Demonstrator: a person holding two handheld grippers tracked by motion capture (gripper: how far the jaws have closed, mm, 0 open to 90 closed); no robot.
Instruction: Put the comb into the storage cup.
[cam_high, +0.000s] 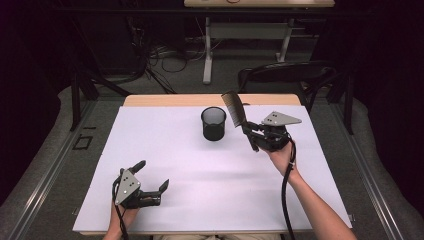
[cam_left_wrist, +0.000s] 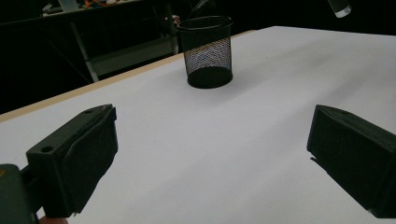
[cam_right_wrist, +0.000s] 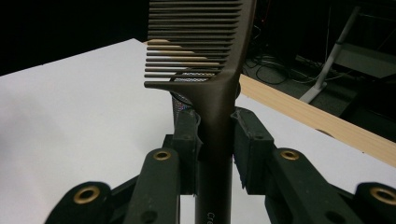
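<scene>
Left gripper (cam_high: 151, 178) at table's (cam_high: 165, 150) 7 o'clock corner, jaws wide apart, nothing between. Right gripper (cam_high: 248, 128) at 2 o'clock, raised, jaws clamped on comb (cam_high: 234, 108) handle, teeth uppermost. Mesh cup (cam_high: 213, 123) upright at 12 o'clock, just left of comb.

I see the mesh cup (cam_high: 213, 123) standing toward the far middle of the surface (cam_high: 165, 150), the comb (cam_high: 234, 107) just right of it, my left gripper (cam_high: 151, 183) near-left.
</scene>
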